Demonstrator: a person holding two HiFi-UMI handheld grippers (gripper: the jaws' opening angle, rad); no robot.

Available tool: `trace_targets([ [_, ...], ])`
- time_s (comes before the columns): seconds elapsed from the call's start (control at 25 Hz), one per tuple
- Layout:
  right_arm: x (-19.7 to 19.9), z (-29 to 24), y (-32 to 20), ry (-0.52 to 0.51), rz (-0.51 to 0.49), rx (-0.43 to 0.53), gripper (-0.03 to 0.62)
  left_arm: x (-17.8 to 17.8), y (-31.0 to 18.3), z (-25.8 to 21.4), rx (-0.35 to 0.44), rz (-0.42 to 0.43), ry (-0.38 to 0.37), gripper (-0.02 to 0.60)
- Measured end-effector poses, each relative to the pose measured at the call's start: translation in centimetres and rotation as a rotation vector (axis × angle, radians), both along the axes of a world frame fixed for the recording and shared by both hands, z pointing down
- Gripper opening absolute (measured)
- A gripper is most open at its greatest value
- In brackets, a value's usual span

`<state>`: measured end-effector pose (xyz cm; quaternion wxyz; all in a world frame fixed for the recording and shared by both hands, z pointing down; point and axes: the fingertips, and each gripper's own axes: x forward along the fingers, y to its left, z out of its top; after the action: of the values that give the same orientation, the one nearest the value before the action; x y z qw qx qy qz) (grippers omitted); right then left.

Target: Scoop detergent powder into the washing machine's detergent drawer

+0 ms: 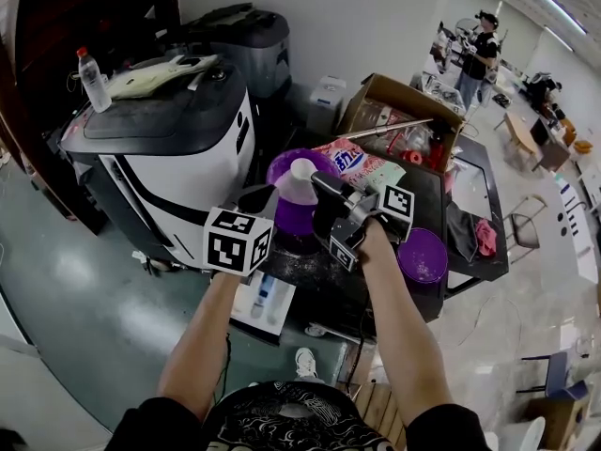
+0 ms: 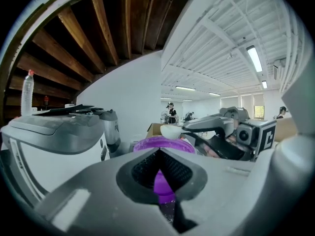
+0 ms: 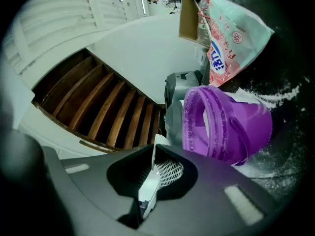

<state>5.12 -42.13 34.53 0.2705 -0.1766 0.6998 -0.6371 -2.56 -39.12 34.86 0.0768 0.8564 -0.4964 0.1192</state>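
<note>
Looking left to right: washing machine (image 1: pixel 169 130) sits off to the left of both jaws. The left gripper (image 2: pixel 159 154) is clenched on the purple tub (image 1: pixel 293 216), which sits right ahead of its jaws. The right gripper (image 3: pixel 150 173) is pinching the white scoop (image 1: pixel 302 169) by its handle, with the bowl out front over the tub's mouth. The pink detergent bag (image 1: pixel 362 165) lies just beyond.

**Three cameras, one purple tub (image 1: pixel 285 216)**

My head camera looks steeply down on it from above. The camera on my left gripper (image 2: pixel 160 180) sits level, hard against its near wall. My right gripper (image 3: pixel 149 178) camera views it from close beside (rolled sideways). All share the purple tub.
</note>
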Motion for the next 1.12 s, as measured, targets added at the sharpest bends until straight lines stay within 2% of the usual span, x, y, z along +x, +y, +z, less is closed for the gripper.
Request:
trace_targets([
  [0.36, -0.8, 0.3, 1.4, -0.129, 0.042, -0.028, 0.035, -1.0, 1.4, 0.6, -0.006, 0.008, 0.001, 0.0],
  [1.12, -4.0, 2.7, 9.1, -0.028, 0.054, 0.018, 0.035, -4.7, 7.7, 2.3, -0.009, 0.032, 0.014, 0.0],
])
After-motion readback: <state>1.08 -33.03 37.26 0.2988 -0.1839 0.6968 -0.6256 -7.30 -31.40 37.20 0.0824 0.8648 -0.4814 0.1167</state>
